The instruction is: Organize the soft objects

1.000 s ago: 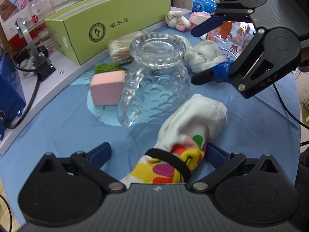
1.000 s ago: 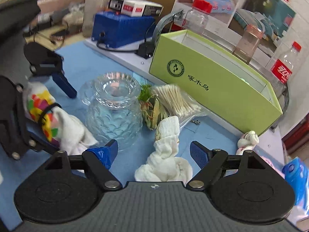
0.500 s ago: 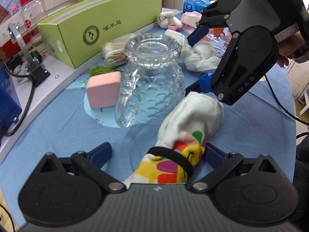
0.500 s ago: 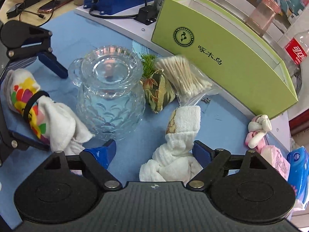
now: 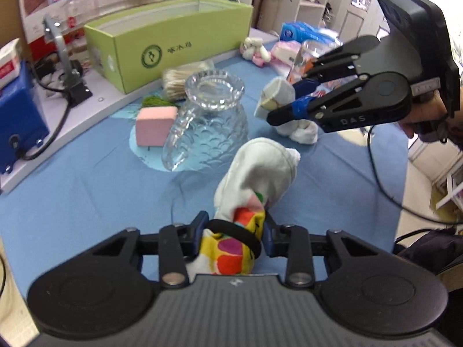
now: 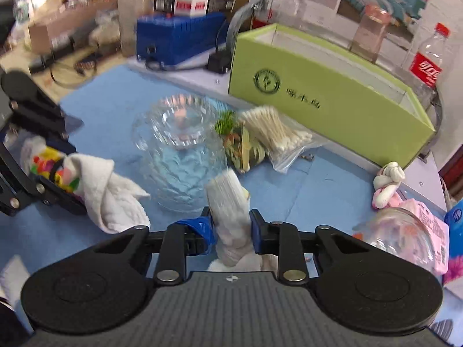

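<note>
- The blue box [image 5: 17, 121] sits at the far left edge of the counter [image 5: 72, 190], with the black cable running off it as before.
- The long green box [image 5: 173, 43] stands behind the clutter, in the same place as a second ago.
- The pink sponge block [image 5: 154, 125] touches the handle side of the overturned glass jug [image 5: 211, 121]; neither has shifted on the blue cloth.
- The left hand-held gripper [image 5: 233, 232] stood wide a second ago, with the colourful sock roll [image 5: 246, 231] lying loose between its fingers. Its jaws have just been closing, and the blue pads now press on the roll at the black band.
- The white end of that roll rises up and away from the gripper, beside the jug, and looks raised off the cloth more than before; both views are blurred.
- The bag of cotton swabs [image 6: 277, 136] lies between the jug and the green box, unmoved.
- The right hand-held gripper [image 6: 230, 227] was open around the white sock bundle [image 6: 228, 202] a second ago. Its jaws have just been closing, and they now pinch the bundle tight.
- In the left wrist view that bundle has left its earlier resting spot and hangs from the pinched fingers, its lower end near or on the cloth; I cannot tell which.
- A hand [image 5: 425, 121] grips the right gripper's handle at the far right.
</note>
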